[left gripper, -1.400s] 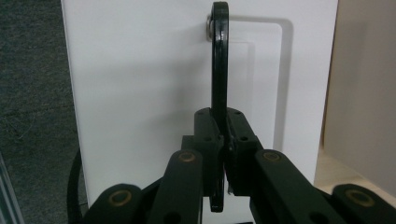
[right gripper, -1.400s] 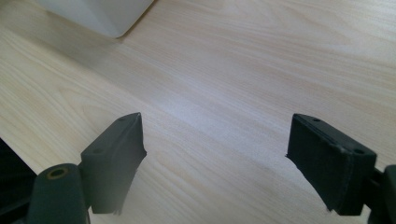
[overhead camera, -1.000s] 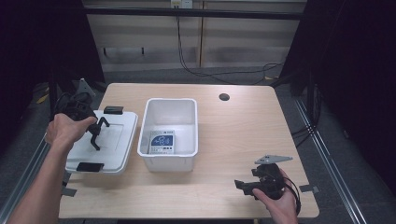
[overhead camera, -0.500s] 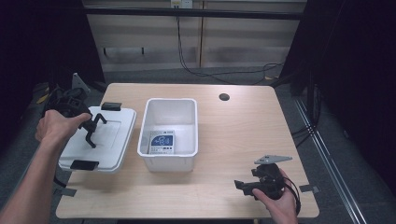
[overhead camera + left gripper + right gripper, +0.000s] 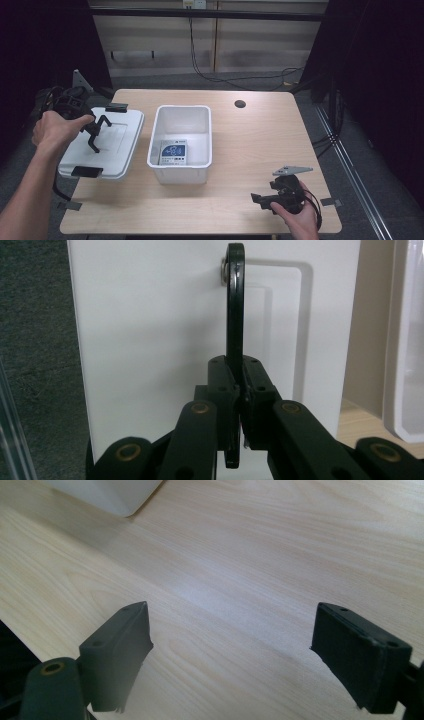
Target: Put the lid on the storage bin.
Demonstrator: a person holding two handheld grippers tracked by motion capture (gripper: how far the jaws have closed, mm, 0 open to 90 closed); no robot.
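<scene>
A white bin lid (image 5: 117, 145) with a black handle (image 5: 94, 142) hangs over the table's left edge. My left gripper (image 5: 93, 129) is shut on that handle and carries the lid. In the left gripper view the jaws (image 5: 239, 380) pinch the thin black handle (image 5: 235, 315) against the white lid (image 5: 150, 340). The open white bin (image 5: 200, 112) stands mid-table with a blue and white packet (image 5: 175, 151) inside. Near the front right edge my right gripper (image 5: 257, 198) rests low over bare wood, open, with nothing between its jaws (image 5: 235, 650).
Black latches sit at the lid's far end (image 5: 116, 107) and near end (image 5: 86, 171). A round cable hole (image 5: 240, 104) lies at the table's back. Bare wood (image 5: 260, 145) spreads to the right of the bin. Dark floor surrounds the table.
My left hand has risen a little with the lid in its grip, drifting slightly left. The right gripper has stayed where it was.
</scene>
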